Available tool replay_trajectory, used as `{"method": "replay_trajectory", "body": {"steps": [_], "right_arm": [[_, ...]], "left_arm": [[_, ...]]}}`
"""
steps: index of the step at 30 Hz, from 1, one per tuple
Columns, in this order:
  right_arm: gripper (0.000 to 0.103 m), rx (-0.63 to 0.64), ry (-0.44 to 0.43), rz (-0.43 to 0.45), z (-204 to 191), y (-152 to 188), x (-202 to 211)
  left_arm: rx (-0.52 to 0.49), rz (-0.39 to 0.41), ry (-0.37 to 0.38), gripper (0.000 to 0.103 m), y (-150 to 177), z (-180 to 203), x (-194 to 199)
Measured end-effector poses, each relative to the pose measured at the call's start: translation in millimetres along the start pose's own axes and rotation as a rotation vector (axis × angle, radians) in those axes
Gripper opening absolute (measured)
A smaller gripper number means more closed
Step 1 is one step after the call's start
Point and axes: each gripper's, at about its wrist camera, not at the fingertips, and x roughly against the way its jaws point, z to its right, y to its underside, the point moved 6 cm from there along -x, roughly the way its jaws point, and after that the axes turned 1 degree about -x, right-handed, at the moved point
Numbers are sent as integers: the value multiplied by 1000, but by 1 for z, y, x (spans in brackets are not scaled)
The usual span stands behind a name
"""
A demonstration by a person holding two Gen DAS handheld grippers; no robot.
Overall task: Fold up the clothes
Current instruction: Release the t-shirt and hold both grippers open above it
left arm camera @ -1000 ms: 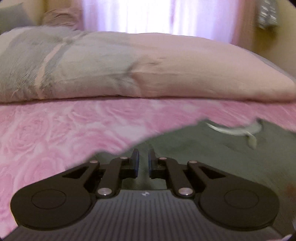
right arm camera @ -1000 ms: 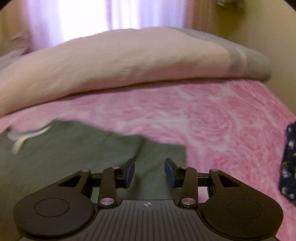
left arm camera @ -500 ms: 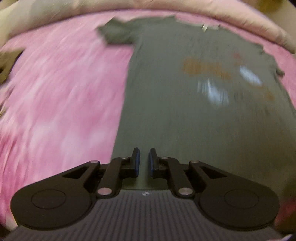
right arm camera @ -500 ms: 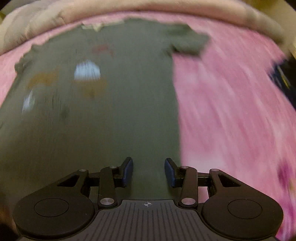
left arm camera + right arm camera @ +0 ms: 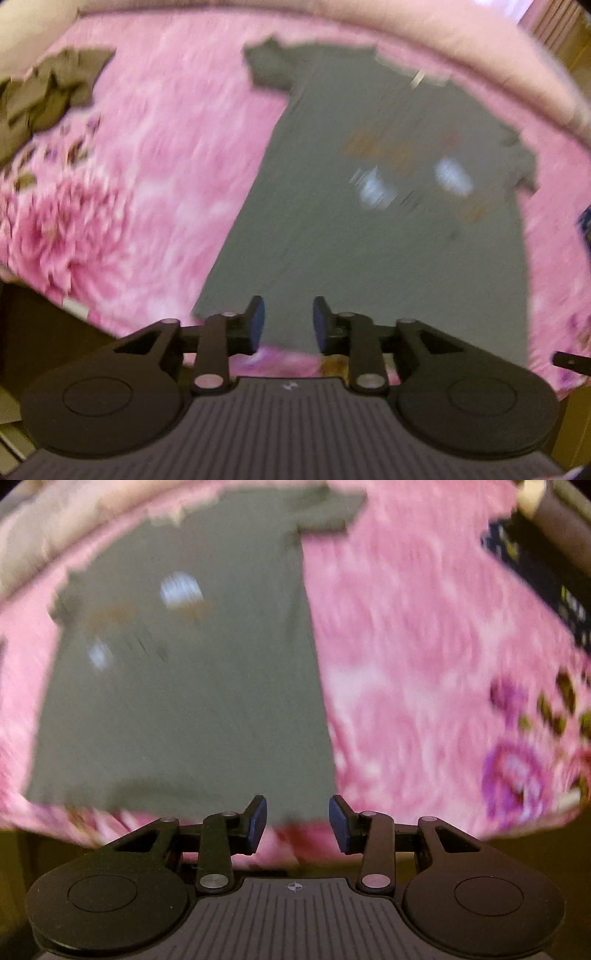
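- Leftmost, in the left wrist view, a crumpled olive-brown garment (image 5: 44, 96) lies near the far left corner of the bed (image 5: 155, 177), well apart from the shirt we are working on.
- Our left gripper (image 5: 285, 325) hangs over the near edge of the bed, above the shirt's near left hem corner. Its fingers are spreading at this moment, and nothing sits between them.
- Between our two hands, the grey-green T-shirt (image 5: 362, 236) lies flat and face up along the middle of the bed. Its collar points to the far edge, its hem runs close along the near edge, and both short sleeves are spread out.
- Our right gripper (image 5: 297, 821) hovers over the hem's near right corner. Its fingers stand apart and hold nothing.
- Farthest right, a dark patterned cloth (image 5: 535, 579) lies by the far right edge of the bed.
- We judge the shirt to be laid out and not yet folded, so the first fold is the step in hand.
- Next we would need to bring each gripper down onto a hem corner, pinch both layers there, and carry the hem toward the collar, or else take one side and fold it inward. Keeping both hands level should stop the cloth from skewing.
- Both views are smeared with motion blur, so the chest print shows only as pale and orange patches.
- Our gripper bodies hide part of the hem and the bed's near edge, and we cannot tell how flat the hem corners lie.
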Motion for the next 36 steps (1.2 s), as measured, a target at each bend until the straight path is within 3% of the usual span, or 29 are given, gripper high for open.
{"method": "replay_trajectory", "body": {"steps": [2,3,4,7,11,20,30,36], "right_arm": [[59,-2,-32,69,-12,-21,27],[83,-4,-44,106,-18,-30,41],[85,2,-57,139,-24,-38,54],[85,27,-93,219,-41,-58,89],[85,-4,-89,248,-47,-64,113],[85,13,-43,208,-60,-45,124],[85,-21,35,225,-61,-12,134],[85,-32,41,203,-95,4,135]], "left_arm": [[7,39,12,30,-18,17,25],[7,54,8,32,-24,22,36],[4,68,4,33,-29,27,45],[-14,105,-14,37,-41,40,71],[-38,139,-36,37,-49,48,92],[-83,177,-41,42,-51,55,119],[-157,128,-18,42,-34,41,113],[-218,128,-8,43,-28,20,125]]}}
